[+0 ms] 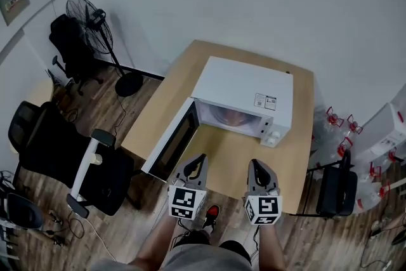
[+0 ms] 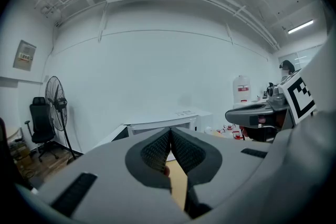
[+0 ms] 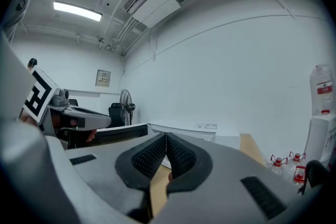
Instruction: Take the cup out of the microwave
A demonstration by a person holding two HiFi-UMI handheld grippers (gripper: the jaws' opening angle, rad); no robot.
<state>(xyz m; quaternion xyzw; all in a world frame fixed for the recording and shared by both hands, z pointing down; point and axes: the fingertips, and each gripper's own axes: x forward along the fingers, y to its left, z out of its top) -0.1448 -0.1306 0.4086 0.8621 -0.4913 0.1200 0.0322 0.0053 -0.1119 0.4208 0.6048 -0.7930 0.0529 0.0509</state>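
Closed and empty, the left hand-held gripper point(image 1: 200, 158) and right hand-held gripper point(image 1: 255, 164) hover just before the boxy white microwave point(image 1: 244, 87), door point(image 1: 170, 144) open, on a wooden table point(image 1: 301, 136).

**Cup unresolved, edges cropped**

Inside the microwave point(image 1: 244, 95) only a pinkish blur is seen, and a cup cannot be confirmed there. The label point(image 1: 266, 101) on its top is too small to be read. The person's arms point(image 1: 155, 249) are cut off by the head view's bottom edge. Most of the microwave and table point(image 1: 222, 158) is covered by the left gripper point(image 2: 170, 134) and right gripper point(image 3: 166, 136) in their own views. Water jugs point(image 1: 384, 130) are cropped at the right edge.
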